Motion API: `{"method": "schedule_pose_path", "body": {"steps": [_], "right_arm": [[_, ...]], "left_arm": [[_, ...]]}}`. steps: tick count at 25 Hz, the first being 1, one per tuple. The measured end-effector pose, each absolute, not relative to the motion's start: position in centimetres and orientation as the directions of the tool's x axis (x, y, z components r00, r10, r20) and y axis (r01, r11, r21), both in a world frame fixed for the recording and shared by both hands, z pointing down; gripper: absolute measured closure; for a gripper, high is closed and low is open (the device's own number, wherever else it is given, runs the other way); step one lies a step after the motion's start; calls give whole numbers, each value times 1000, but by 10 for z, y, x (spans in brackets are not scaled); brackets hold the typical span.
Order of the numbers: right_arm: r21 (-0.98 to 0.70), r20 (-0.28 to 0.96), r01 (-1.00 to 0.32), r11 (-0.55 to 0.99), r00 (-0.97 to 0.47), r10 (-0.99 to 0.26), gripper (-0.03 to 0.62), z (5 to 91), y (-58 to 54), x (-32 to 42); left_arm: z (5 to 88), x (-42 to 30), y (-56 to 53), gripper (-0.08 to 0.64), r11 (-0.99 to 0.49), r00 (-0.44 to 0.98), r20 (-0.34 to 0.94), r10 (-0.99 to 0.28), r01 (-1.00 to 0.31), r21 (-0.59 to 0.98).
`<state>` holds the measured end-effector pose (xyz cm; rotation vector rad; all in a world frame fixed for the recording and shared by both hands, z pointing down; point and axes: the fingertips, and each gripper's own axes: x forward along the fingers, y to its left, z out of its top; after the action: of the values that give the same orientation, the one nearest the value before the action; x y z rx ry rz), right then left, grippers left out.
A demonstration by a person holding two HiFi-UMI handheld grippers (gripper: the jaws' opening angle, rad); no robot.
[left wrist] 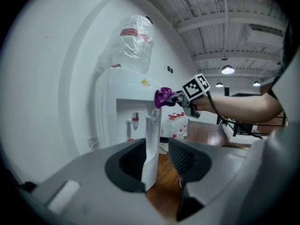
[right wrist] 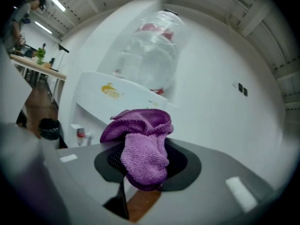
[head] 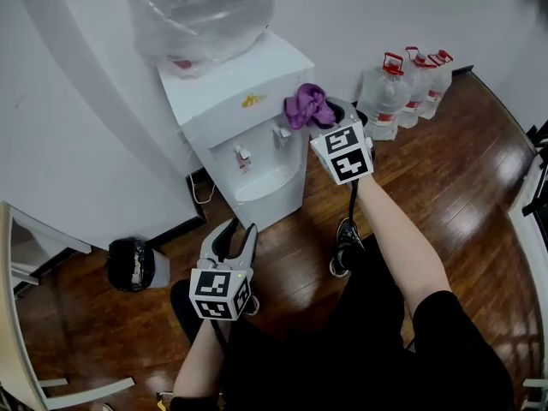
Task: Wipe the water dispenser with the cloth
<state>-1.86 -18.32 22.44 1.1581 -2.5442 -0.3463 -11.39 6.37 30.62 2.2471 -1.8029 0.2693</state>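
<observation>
Holding the cloth up at the dispenser; state as seen:

Containers. A large clear water bottle (head: 202, 11) wrapped in thin plastic film sits neck-down on top of the white floor-standing water dispenser (head: 224, 101). How full it is cannot be told through the film. A group of clear plastic jugs with red caps and handles (head: 404, 88) stands on the dark wooden floor (head: 467, 174) by the wall, right of the dispenser. A round black bin (head: 130, 264) stands to its left; contents not visible.

Cloth. The purple knitted cloth (head: 306, 105) is bunched at the dispenser's upper front right corner, above the two taps (head: 261, 144), and appears to touch that edge. In the right gripper view one thick lobe hangs down over the jaws, long axis near vertical, with a crumpled fold on top.

Jaws. The right gripper (head: 324, 116) has its jaws closed on the cloth. The left gripper (head: 243, 226) is low in front of the dispenser, well apart from it, jaws nearly together with nothing between them.

Hard to see. The bottle's top is cut off in the head view. The cloth hides the right jaw tips.
</observation>
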Motion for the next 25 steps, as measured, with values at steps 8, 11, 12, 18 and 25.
{"method": "schedule_pose_path", "body": {"steps": [8, 11, 12, 18, 25], "right_arm": [[429, 168, -423, 799, -831, -530, 440, 230, -72, -147], [383, 150, -540, 750, -765, -627, 440, 235, -129, -91], [361, 146, -594, 719, -726, -673, 440, 233, -153, -64], [302, -64, -783, 544, -586, -808, 440, 148, -215, 30], [367, 168, -691, 623, -610, -775, 439, 314, -208, -10]], "left_arm": [[313, -115, 45, 390, -179, 191, 325, -926, -982, 66], [310, -105, 50, 390, -200, 200, 333, -921, -979, 34], [305, -103, 54, 390, -205, 202, 328, -923, -978, 26], [301, -103, 65, 390, -224, 224, 292, -930, -974, 36], [351, -93, 30, 390, -340, 350, 317, -882, -936, 89]]}}
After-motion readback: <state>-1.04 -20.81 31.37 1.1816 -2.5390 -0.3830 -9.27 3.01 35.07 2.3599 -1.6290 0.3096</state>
